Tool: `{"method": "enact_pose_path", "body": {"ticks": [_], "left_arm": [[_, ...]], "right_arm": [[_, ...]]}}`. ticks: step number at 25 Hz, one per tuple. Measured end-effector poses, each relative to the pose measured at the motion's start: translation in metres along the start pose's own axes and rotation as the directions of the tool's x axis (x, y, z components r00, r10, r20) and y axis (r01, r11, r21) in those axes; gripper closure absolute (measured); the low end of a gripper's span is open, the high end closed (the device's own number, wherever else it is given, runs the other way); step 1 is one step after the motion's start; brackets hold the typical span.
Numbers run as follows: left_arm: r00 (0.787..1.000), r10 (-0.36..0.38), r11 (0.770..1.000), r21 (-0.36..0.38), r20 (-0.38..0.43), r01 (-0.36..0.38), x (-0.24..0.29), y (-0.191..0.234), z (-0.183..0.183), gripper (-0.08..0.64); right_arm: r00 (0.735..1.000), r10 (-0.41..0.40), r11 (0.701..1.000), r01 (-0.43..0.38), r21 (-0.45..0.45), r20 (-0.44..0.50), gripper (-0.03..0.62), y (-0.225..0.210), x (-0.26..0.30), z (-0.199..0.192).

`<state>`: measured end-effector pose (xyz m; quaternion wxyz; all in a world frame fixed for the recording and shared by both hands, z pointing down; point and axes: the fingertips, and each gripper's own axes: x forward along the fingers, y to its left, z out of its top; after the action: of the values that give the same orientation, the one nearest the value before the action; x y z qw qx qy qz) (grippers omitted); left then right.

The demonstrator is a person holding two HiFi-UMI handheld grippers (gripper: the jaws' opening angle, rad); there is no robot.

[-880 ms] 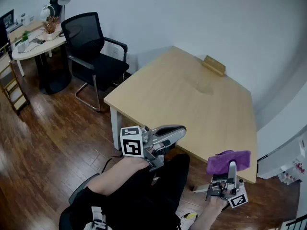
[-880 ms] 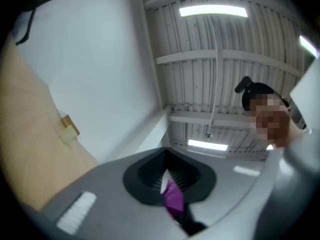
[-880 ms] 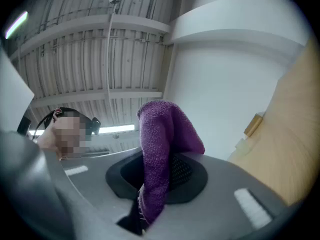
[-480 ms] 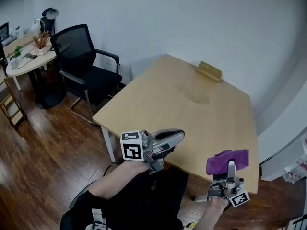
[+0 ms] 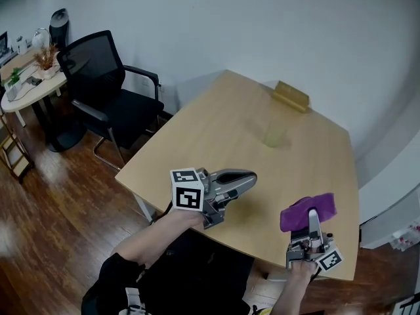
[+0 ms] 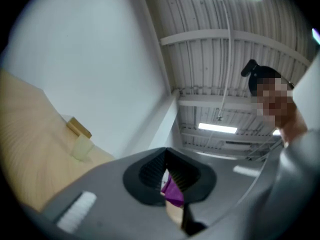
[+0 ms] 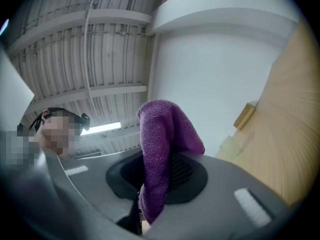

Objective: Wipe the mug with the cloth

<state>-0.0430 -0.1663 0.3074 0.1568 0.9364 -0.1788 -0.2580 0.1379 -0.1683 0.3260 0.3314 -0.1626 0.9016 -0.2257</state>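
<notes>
On the far half of the light wooden table (image 5: 197,143), the small pale yellowish mug (image 5: 275,135) stands upright on the bare top, with nothing touching it; its handle cannot be made out. Just beyond it, near the table's far edge, lies a small tan wooden block (image 5: 291,96), apart from the mug. Over the near edge of the table, the left gripper (image 5: 252,176) hangs well short of the mug, its grey jaws pressed together with nothing between them; its cube with black-and-white square markers (image 5: 187,190) sits at the rear, next to the person's bare left forearm (image 5: 154,235). To its right, also over the near part of the table and well apart from the mug, the right gripper (image 5: 314,220) has its jaws clamped on a purple terry cloth (image 5: 303,214), which bunches up above the jaw tips and folds over to one side. In the right gripper view the cloth fills the gap between the dark pads, with the mug and the block small beyond it. Off the table's left side stands a black mesh-backed office chair (image 5: 105,84) on the dark wooden floor (image 5: 52,202), and further left is a round white side table (image 5: 29,87) with small items on it.
</notes>
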Motion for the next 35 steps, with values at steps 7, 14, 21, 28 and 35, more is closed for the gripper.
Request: {"method": "enact_pose_path", "body": {"ticks": [7, 14, 21, 28, 35], "left_arm": [[0.995, 0.023, 0.999, 0.028, -0.094, -0.02, 0.022, 0.047, -0.001, 0.56], [0.976, 0.098, 0.995, 0.037, -0.194, -0.093, 0.053, 0.108, -0.005, 0.56], [0.964, 0.142, 0.989, 0.066, -0.226, -0.13, 0.058, 0.142, -0.007, 0.56], [0.898, 0.302, 0.916, 0.36, -0.321, -0.179, 0.081, 0.205, 0.012, 0.514], [0.747, 0.45, 0.755, 0.655, -0.489, -0.026, 0.103, 0.256, -0.017, 0.398]], "right_arm": [[0.996, -0.041, 0.996, 0.047, 0.073, -0.084, 0.535, -0.044, 0.025, -0.006], [0.976, -0.12, 0.983, 0.142, 0.114, -0.183, 0.535, -0.092, 0.055, 0.009], [0.974, -0.114, 0.981, 0.141, 0.134, -0.195, 0.535, -0.117, 0.068, 0.004], [0.968, -0.118, 0.982, 0.147, 0.12, -0.22, 0.535, -0.145, 0.085, 0.004], [0.967, -0.127, 0.977, 0.161, 0.143, -0.219, 0.535, -0.167, 0.084, -0.004]]}}
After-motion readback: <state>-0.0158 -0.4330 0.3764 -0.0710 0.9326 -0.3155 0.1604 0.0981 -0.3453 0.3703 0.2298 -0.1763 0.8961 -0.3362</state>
